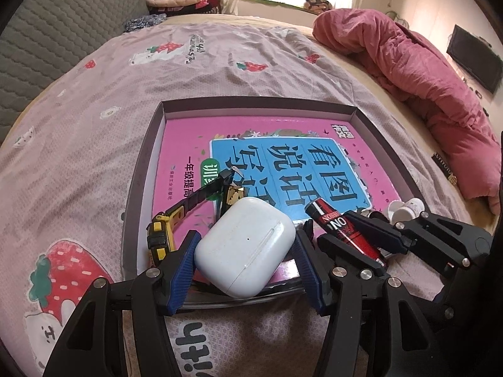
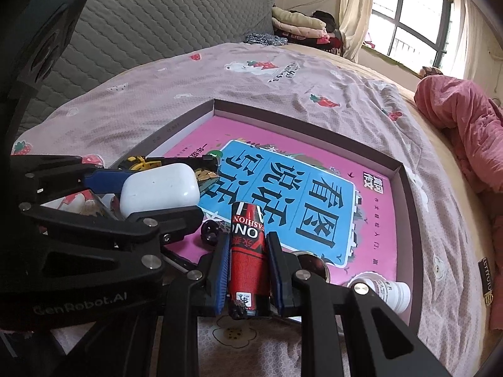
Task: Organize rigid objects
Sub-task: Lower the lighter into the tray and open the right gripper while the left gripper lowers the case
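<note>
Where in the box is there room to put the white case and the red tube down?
The far part of the pink book, up to the box back wall, is bare. The near edge is crowded: tape measure, white case, red tube, small white bottle.

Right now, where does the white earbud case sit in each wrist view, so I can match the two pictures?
Left wrist view: the white earbud case is low in the centre, between the left gripper's blue fingers.
Right wrist view: the case is left of centre, in the same fingers, which come in from the left edge.
Shared landmark: the pink book lying in the shallow box.
</note>
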